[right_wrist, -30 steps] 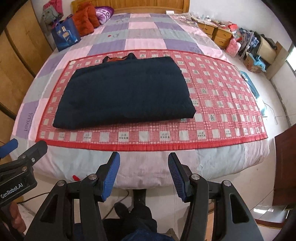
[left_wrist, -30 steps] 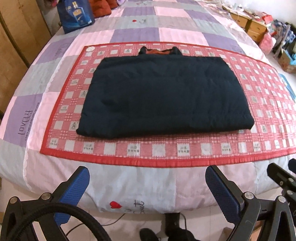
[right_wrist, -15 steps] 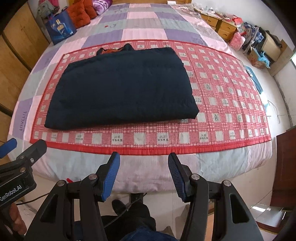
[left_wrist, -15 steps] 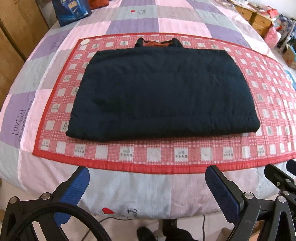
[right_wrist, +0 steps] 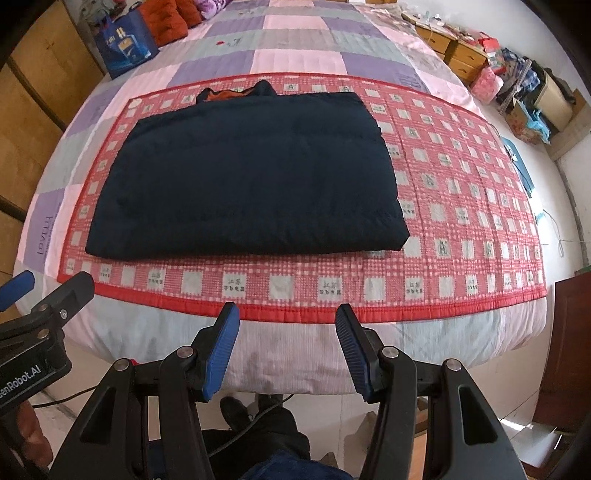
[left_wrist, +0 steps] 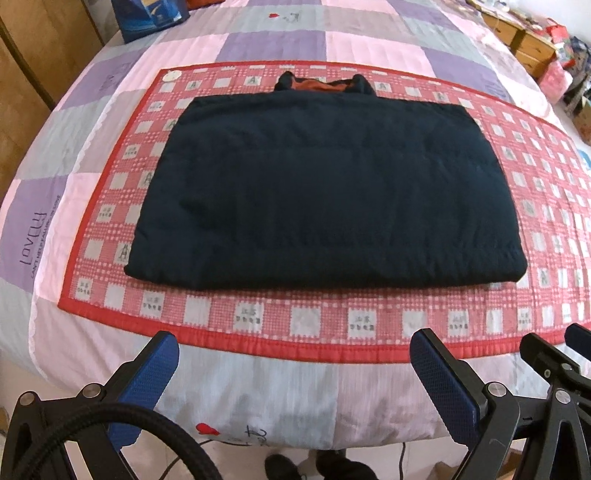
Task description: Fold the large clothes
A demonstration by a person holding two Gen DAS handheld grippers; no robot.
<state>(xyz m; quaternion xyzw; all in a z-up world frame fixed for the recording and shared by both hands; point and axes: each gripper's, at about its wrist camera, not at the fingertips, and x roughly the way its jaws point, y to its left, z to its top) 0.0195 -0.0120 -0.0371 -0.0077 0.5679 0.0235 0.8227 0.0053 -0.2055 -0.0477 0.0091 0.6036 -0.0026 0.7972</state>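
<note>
Jacket [left_wrist: 325,192], dark navy and padded, lies as a flat rectangle in the middle of a red checked mat [left_wrist: 332,317], its orange-lined collar [left_wrist: 321,84] at the far edge. The near hem runs roughly parallel to the mat's red border, which probably leaves both near corners within easy reach from the foot of the bed [left_wrist: 258,398].

Left gripper [left_wrist: 295,354] is spread wide and empty, short of the mat's border over the bed edge. Right gripper [right_wrist: 286,330] is also apart and empty, though narrower, at about the same standoff. Neither touches cloth. Judged from the tidy outline, the sleeves are already tucked in and a further fold is likely to come.

Surface: a soft quilted bedspread in pink, purple and grey squares, so the mat may shift if the jacket is dragged.

Room: wooden wardrobe [right_wrist: 33,92] on the left, blue bag [right_wrist: 125,44] and cushions [right_wrist: 170,20] at the head, and cluttered drawers [right_wrist: 454,51] on the right.
</note>
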